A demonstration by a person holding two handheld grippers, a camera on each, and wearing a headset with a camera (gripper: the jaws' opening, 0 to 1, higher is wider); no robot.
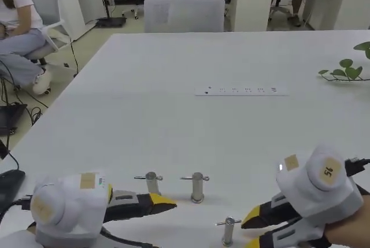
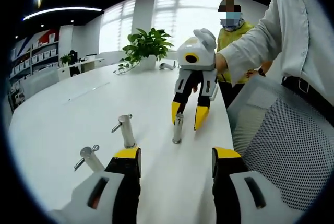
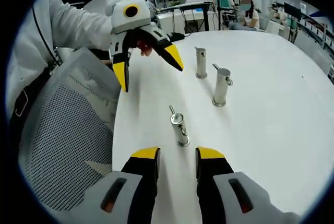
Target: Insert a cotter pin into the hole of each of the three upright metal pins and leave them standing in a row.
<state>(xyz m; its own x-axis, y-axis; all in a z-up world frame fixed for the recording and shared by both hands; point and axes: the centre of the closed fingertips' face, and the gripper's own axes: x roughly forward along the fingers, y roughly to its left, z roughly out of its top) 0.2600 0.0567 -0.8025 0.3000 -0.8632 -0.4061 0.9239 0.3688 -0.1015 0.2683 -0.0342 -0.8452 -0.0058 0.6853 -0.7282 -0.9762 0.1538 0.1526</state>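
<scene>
Metal pins [image 1: 197, 187] stand, seemingly cottered; left gripper [image 2: 176, 156], right gripper [image 3: 177, 155] spread.

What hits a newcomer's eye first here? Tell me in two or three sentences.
Three upright metal pins stand near the person's edge of the white workbench, each with a cotter pin through its top: two side by side, the third nearer the person. The yellow-tipped left tongs and right tongs flank them, both open and holding nothing.
</scene>
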